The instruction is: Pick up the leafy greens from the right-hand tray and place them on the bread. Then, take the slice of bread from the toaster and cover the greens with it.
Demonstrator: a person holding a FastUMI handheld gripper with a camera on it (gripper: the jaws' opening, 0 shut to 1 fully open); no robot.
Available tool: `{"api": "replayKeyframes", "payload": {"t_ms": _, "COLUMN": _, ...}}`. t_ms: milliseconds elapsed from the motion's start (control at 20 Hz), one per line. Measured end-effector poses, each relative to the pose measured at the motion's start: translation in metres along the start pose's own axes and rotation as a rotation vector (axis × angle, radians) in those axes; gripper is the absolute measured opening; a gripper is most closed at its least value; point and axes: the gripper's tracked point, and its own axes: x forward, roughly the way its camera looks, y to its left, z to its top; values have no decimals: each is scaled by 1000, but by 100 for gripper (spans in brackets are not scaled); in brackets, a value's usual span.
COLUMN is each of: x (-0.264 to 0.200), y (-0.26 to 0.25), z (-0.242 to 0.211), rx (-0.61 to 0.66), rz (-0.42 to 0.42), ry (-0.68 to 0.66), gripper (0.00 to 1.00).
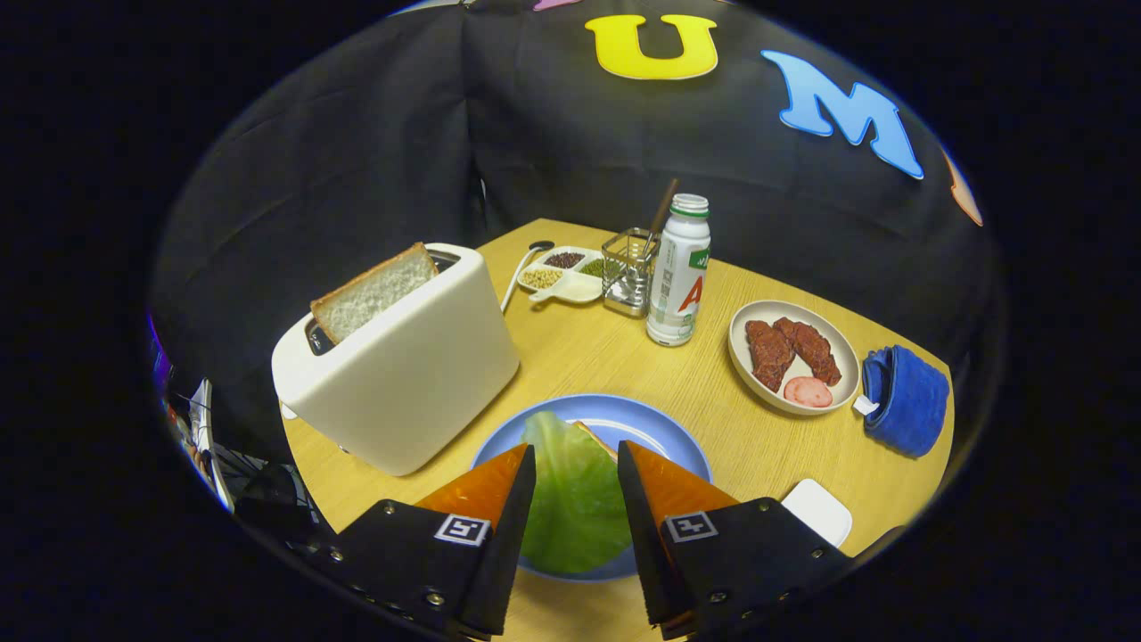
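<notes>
- At the far left of my wooden table (570,357) stands the white toaster (401,366), with a slice of bread (373,290) sticking up out of its slot.
- Just ahead of my gripper (576,468) sits a blue plate (624,419); the green leaf (570,499) lies on it over the bread (592,434), only a corner of which peeks out.
- My gripper's fingers are spread apart and hold nothing; the leaf shows in the gap between them.
- Beyond the plate I see a divided dish of beans (563,272), a wire holder (629,270) and a white bottle (679,272).
- To the right is a tray with meat slices (793,355), then a blue cloth (905,399).
</notes>
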Motion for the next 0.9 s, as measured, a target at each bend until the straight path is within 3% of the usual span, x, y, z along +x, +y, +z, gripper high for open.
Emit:
{"api": "replayKeyframes", "payload": {"t_ms": 300, "x": -28, "y": 35, "z": 17, "rx": 52, "rz": -55, "ry": -288, "gripper": 57}}
{"api": "replayKeyframes", "payload": {"t_ms": 450, "x": -43, "y": 65, "z": 26, "rx": 79, "rz": -32, "ry": -395, "gripper": 57}}
{"api": "replayKeyframes", "payload": {"t_ms": 800, "x": -42, "y": 130, "z": 42, "rx": 60, "rz": -15, "ry": -475, "gripper": 57}}
{"api": "replayKeyframes", "payload": {"t_ms": 900, "x": -35, "y": 146, "z": 50, "rx": 60, "rz": -6, "ry": -506, "gripper": 42}}
